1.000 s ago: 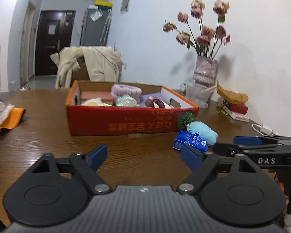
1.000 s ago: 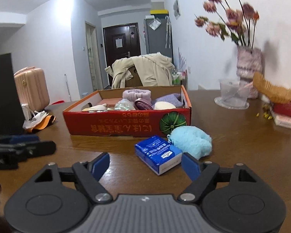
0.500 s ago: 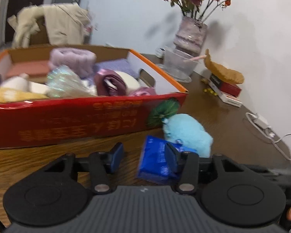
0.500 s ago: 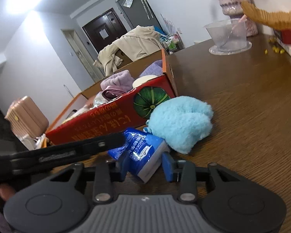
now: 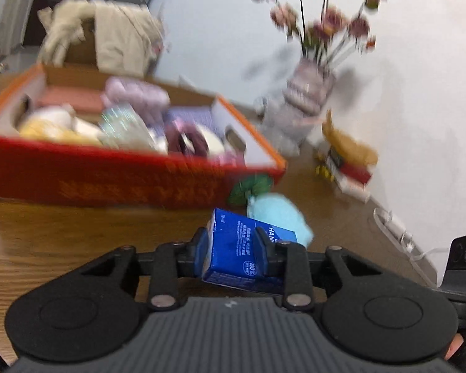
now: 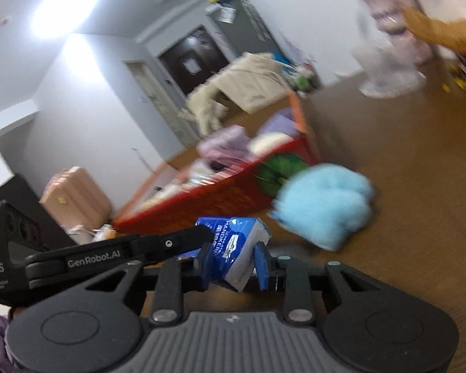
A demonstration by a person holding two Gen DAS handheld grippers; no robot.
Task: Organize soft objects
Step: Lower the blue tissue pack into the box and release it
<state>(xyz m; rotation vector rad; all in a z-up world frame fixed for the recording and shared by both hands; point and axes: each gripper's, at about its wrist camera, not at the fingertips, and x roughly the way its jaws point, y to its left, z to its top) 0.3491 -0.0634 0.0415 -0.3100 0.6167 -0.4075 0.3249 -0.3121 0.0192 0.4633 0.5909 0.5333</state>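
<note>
— Red cardboard, that is what sits farthest left for me; the red box (image 5: 115, 183) stands on the wooden table (image 5: 62, 242), crammed with soft things, a lilac bundle (image 5: 136, 96) toward the back and something yellow (image 5: 46, 130) at the near left corner; the picture is smeared, so I name no more of them.

— And your left gripper?

— My left gripper (image 5: 233, 248) has just been closing; its blue pads now press both sides of the blue tissue pack (image 5: 236, 248), which stands tilted between them, just in front of the box's right end.

— What lies right of the pack?

— The fluffy light-blue toy (image 5: 279, 214), touching the pack's far edge and sitting by the green print on the box's corner; further right, near the wall, a pale vase (image 5: 304, 99) of dried pink flowers (image 5: 326, 18), then a small stack of boxes (image 5: 351, 171) and a white cable (image 5: 397, 233).

— And the other hand?

— From my right wrist, the left gripper's black finger (image 6: 158, 244) reaches in from the left onto the same tissue pack (image 6: 233, 251); my right gripper (image 6: 233, 264) has also just been closing, and its pads clamp the pack's near end; the light-blue toy (image 6: 323, 205) lies just beyond on the right, against the red box (image 6: 202, 205).
</note>
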